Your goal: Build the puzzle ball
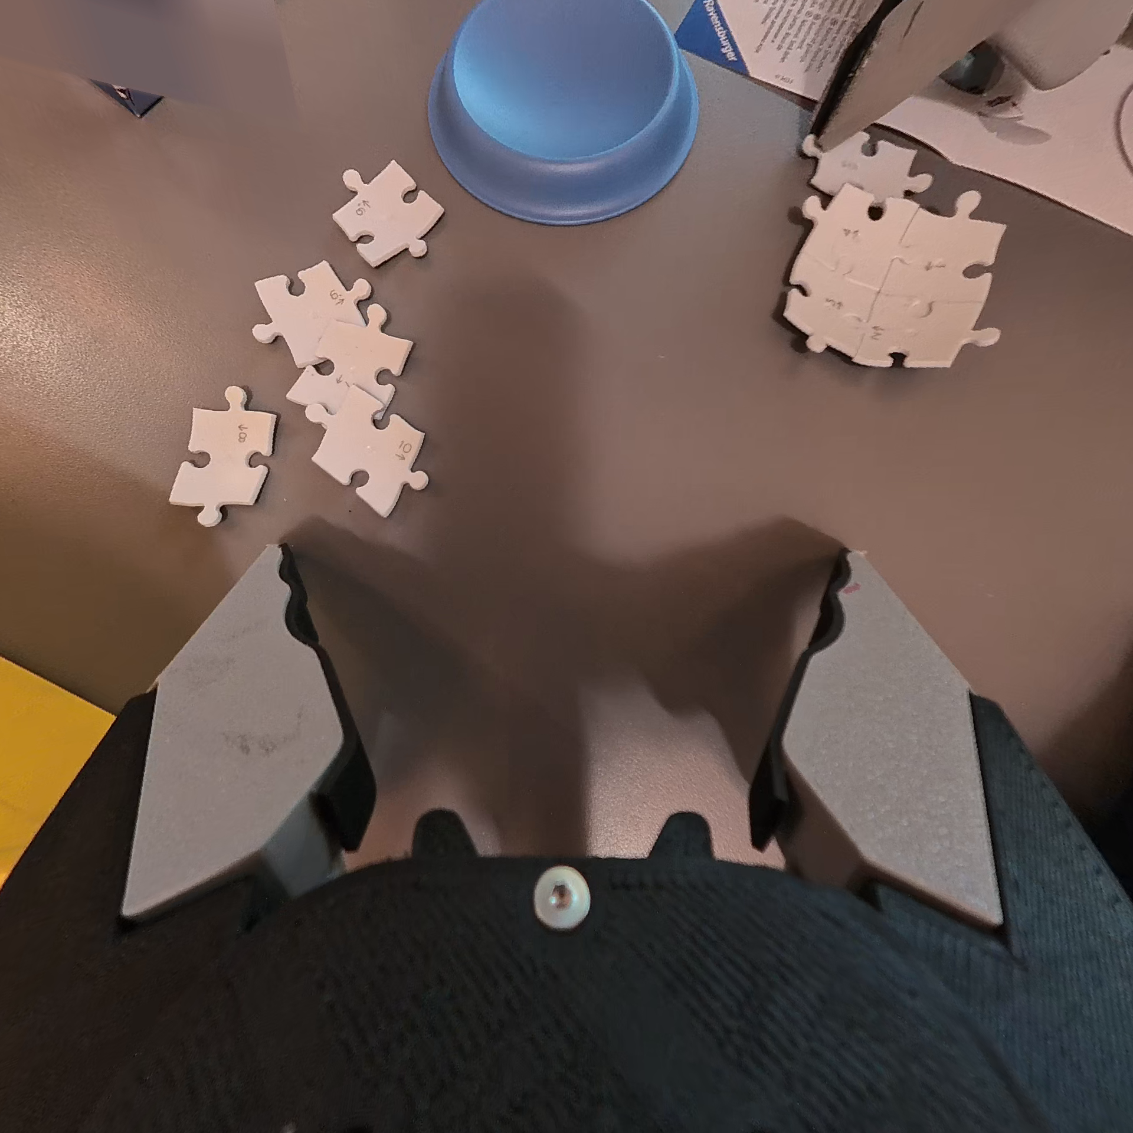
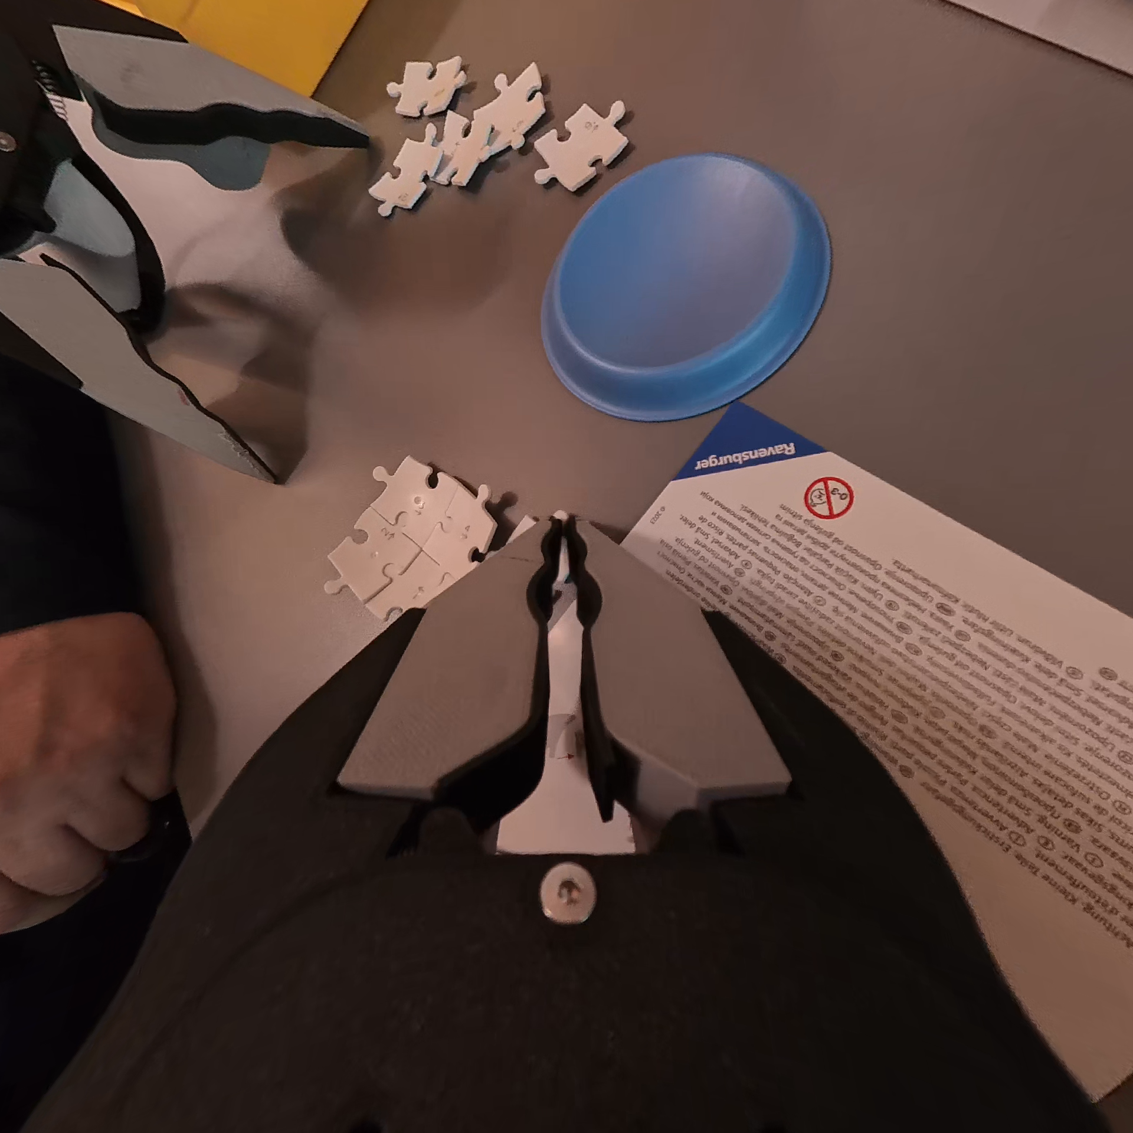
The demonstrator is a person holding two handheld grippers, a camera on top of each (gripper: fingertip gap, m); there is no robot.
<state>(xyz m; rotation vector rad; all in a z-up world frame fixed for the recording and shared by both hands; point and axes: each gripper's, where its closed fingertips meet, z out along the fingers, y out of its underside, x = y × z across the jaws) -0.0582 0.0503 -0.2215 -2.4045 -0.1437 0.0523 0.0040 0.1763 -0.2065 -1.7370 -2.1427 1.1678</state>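
Observation:
My left gripper is wide open and empty above the bare table; it also shows in the right wrist view. Several loose white puzzle pieces lie ahead of it to the left. A joined patch of white pieces lies to the right. My right gripper is shut on the edge of a single white puzzle piece just beyond the patch. The piece's knob pokes out past the fingertips. The right gripper also shows in the left wrist view.
A blue round stand sits on the grey table between the loose pieces and the patch. A printed leaflet lies under and right of my right gripper. A yellow object is at the left edge. A hand holds the left gripper.

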